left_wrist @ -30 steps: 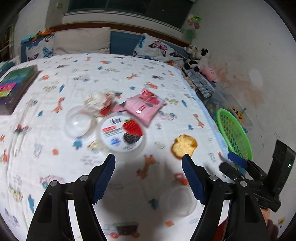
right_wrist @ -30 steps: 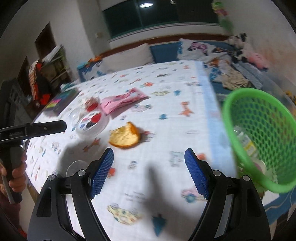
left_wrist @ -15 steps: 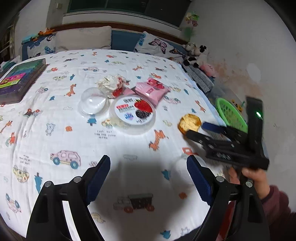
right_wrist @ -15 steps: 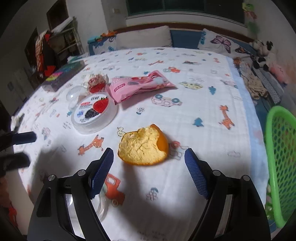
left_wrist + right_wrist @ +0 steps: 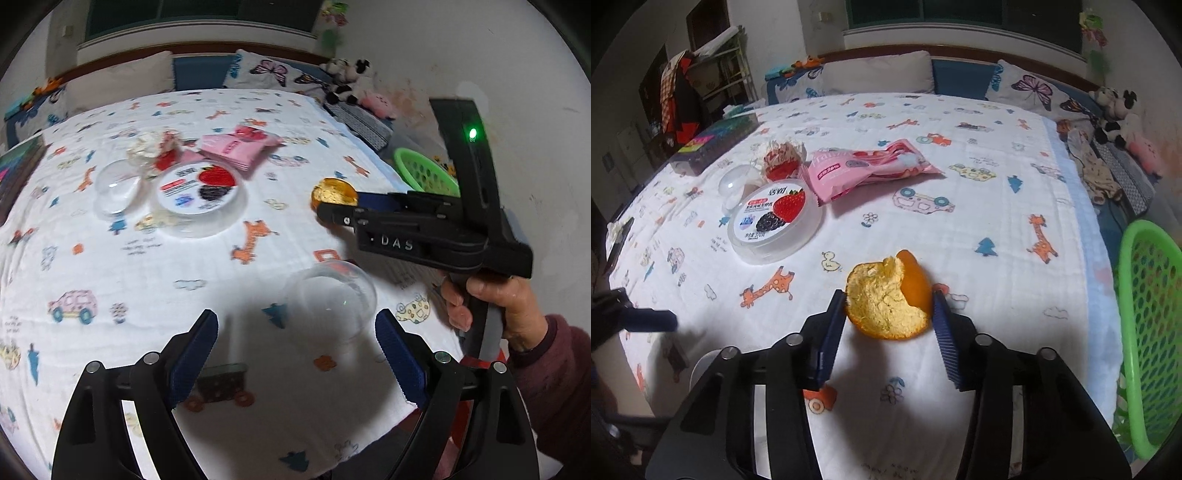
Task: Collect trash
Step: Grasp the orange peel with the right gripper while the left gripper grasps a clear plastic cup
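Note:
An orange peel [image 5: 890, 302] lies on the bed sheet; it also shows in the left wrist view [image 5: 332, 190]. My right gripper [image 5: 889, 314] has its two pads around the peel, touching or nearly touching its sides, with the peel resting on the sheet. My left gripper [image 5: 295, 343] is open and empty above the near edge of the bed, with a clear plastic dome lid [image 5: 330, 291] just ahead of it. A green mesh basket [image 5: 1148, 332] stands beside the bed at the right.
On the sheet lie a round clear tub with a berry label [image 5: 775, 225], a pink snack packet [image 5: 868, 166], a crumpled red and white wrapper [image 5: 781, 157] and a second clear dome [image 5: 735, 184]. A dark box [image 5: 716, 142] sits at far left; pillows and plush toys at back.
My right gripper moved forward and down onto the orange peel and its jaws narrowed around it. My left gripper drew back a little toward the near bed edge.

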{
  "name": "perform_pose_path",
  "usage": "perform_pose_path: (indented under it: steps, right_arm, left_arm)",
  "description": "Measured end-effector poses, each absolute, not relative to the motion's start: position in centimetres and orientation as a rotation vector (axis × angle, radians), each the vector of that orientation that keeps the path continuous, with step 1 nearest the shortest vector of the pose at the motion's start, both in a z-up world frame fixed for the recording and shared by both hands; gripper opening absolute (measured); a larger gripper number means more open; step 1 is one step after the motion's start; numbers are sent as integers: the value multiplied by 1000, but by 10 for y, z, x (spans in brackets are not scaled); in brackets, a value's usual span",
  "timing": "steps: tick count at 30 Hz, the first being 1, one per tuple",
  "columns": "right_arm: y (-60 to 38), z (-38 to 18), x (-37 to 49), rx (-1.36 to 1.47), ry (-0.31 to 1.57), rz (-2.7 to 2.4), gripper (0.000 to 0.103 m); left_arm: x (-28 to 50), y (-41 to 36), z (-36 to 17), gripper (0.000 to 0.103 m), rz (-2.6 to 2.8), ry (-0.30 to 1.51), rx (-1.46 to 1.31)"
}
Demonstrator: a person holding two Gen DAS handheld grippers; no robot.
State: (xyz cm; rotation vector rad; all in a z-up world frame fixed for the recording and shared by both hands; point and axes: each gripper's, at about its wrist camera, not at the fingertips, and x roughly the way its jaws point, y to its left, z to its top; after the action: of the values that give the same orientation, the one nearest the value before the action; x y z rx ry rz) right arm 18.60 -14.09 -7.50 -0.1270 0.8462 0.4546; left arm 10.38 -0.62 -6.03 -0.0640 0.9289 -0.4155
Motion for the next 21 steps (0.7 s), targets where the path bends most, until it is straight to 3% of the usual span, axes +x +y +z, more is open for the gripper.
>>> perform_pose_path:
  steps: [11,17,21]
  right_arm:
    - [-181,-52,167,-27,796,414,44]
    - [-210,-40,159,29,772,377,44]
    - [-233,-33,154,57,756,333,44]
  left_arm:
    - [118,-36,-69,82,-437,917,5]
    - [122,-41,-72,71,-436,915,24]
    - [121,-45,-72,59,-440,912,37]
